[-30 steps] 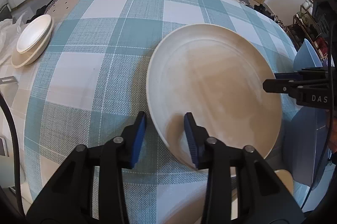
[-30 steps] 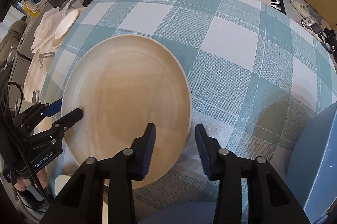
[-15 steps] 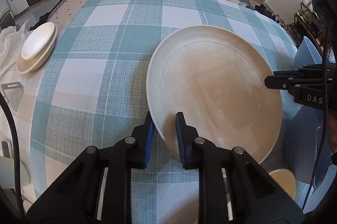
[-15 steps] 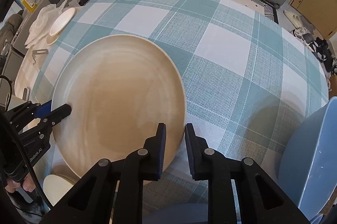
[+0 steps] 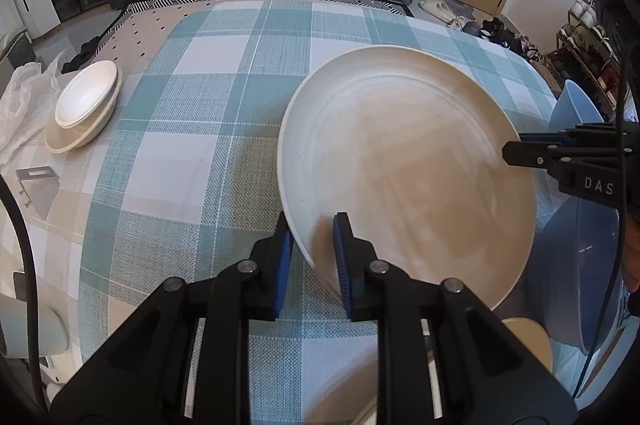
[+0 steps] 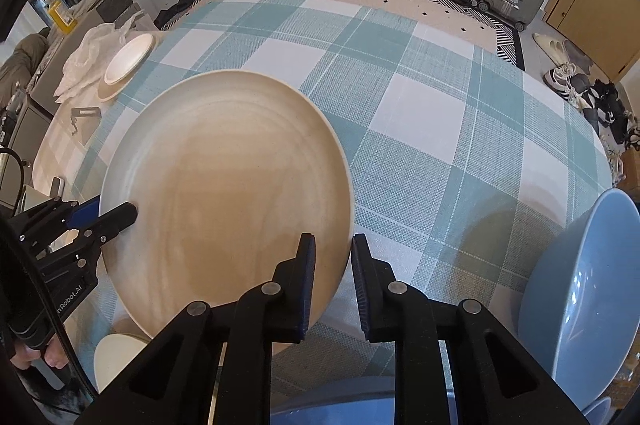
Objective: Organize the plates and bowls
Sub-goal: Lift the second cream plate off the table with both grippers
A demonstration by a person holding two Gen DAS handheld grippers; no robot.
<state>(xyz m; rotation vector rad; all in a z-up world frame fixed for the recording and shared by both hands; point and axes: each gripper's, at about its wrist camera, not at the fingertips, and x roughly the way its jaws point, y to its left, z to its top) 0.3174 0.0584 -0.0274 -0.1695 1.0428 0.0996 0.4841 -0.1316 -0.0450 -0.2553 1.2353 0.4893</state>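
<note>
While both grippers clamp its rim from opposite sides, the plate [image 5: 408, 169] sits tilted above the checked table [image 5: 192, 129]. The left gripper [image 5: 312, 257] has its jaws clenched on the plate's near-left edge; the right gripper [image 6: 332, 281] has its jaws clenched on the opposite edge. A stack of bowls [image 5: 84, 109] lies well apart at the table's left edge. A blue bowl [image 6: 580, 289] stands at the right.

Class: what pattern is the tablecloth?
Teal-and-white check tablecloth, clearest in the right wrist view.
</note>
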